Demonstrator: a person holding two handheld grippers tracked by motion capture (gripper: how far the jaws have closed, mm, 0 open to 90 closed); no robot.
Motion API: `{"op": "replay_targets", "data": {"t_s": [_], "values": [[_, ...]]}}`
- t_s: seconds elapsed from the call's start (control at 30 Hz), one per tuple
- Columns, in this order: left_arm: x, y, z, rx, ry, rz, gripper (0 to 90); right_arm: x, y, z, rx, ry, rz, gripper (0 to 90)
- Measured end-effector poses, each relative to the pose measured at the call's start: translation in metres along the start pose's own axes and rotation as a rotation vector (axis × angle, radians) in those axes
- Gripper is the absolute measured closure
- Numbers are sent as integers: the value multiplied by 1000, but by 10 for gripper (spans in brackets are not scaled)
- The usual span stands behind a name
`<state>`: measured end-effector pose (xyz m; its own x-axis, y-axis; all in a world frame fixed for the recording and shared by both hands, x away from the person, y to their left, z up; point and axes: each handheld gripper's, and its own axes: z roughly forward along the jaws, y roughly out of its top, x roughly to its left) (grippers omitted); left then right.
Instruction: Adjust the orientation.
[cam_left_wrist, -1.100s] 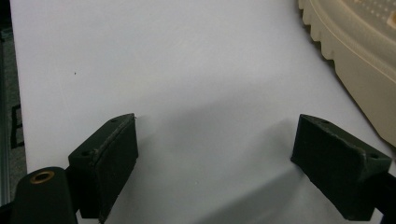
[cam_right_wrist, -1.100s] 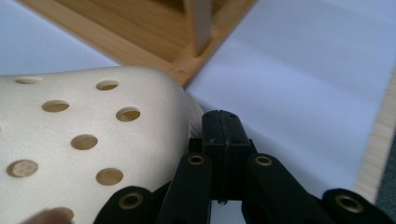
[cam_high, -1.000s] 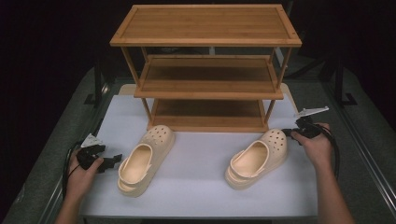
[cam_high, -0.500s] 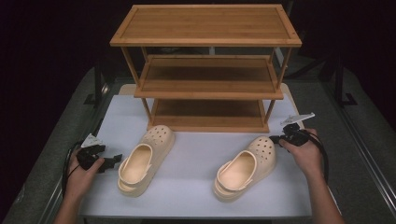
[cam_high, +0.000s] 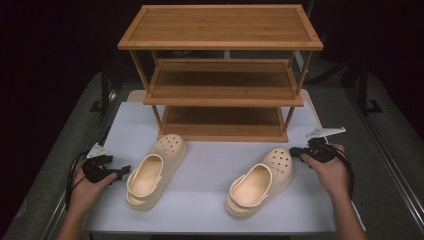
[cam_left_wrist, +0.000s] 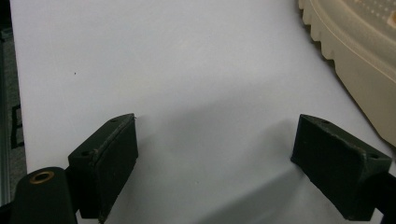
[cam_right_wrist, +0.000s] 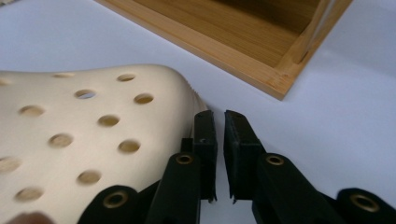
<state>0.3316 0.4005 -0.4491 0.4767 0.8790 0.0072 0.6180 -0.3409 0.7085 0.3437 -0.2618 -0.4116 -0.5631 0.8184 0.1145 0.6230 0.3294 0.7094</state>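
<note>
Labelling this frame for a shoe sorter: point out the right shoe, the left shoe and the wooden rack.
right shoe (cam_high: 260, 182), high view, on the rim of its opening.
left shoe (cam_high: 152, 175), high view, on the rim of its opening.
wooden rack (cam_high: 220, 25), high view, on the middle of its top shelf.

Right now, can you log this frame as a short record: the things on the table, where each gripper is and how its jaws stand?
surface: white table top
rack: three-tier bamboo shoe rack, shelves bare
left shoe: cream perforated foam clog, beside left gripper
right shoe: matching cream clog
left gripper: jaws wide open, nothing between them
right gripper: jaws have just been opening, narrow gap, nothing between them, left jaw beside right clog's toe
</note>
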Motion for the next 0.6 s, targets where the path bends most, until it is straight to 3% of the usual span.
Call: {"op": "replay_targets", "data": {"t_s": [0.13,0.23,0.43,0.6], "values": [[0,0,0,0,0,-1,135,4,-13,-16,-31,-1,16,799],[0,0,0,0,0,0,135,10,-30,-28,-43,24,16,816],[0,0,0,0,0,-2,135,26,-46,-35,-33,76,-14,882],[0,0,0,-1,0,-1,135,32,-54,-32,-6,87,-32,896]]}}
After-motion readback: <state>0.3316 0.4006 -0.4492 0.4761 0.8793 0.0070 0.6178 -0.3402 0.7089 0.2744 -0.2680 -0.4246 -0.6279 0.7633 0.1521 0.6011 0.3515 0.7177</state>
